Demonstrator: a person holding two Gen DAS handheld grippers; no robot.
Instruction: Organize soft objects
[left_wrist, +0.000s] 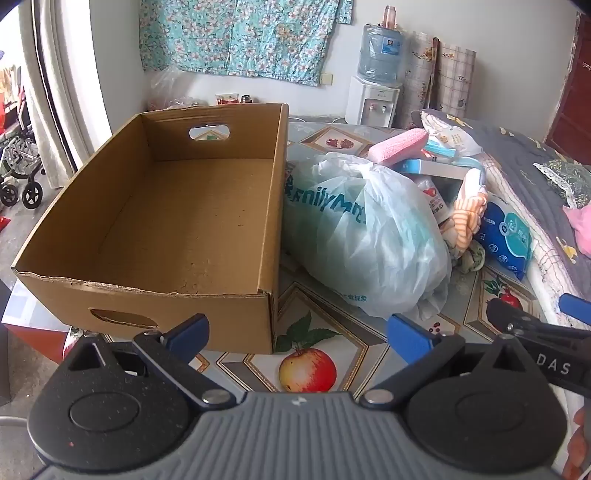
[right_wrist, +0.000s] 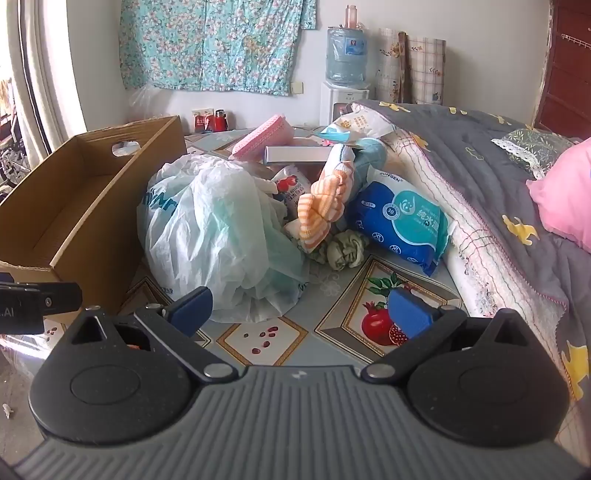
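Note:
An empty cardboard box (left_wrist: 192, 229) (right_wrist: 74, 206) stands on the table's left. Beside it lies a white plastic bag (left_wrist: 362, 236) (right_wrist: 214, 236) with blue print. Behind the bag sits a pile: a pink sponge-like pad (left_wrist: 399, 146) (right_wrist: 264, 136), an orange striped cloth (left_wrist: 467, 214) (right_wrist: 325, 206), a green knotted cloth (right_wrist: 345, 249), a blue wipes pack (left_wrist: 506, 236) (right_wrist: 402, 221). My left gripper (left_wrist: 297, 336) hangs open near the box's front corner, nothing between its fingers. My right gripper (right_wrist: 301, 310) is open in front of the bag, also empty.
A fruit-patterned cloth covers the table (left_wrist: 314, 362) (right_wrist: 332, 306). A grey quilt (right_wrist: 498, 177) and pink fabric (right_wrist: 565, 199) lie on the right. A water dispenser (left_wrist: 376, 85) stands at the back wall. The right gripper's tip (left_wrist: 535, 328) shows in the left wrist view.

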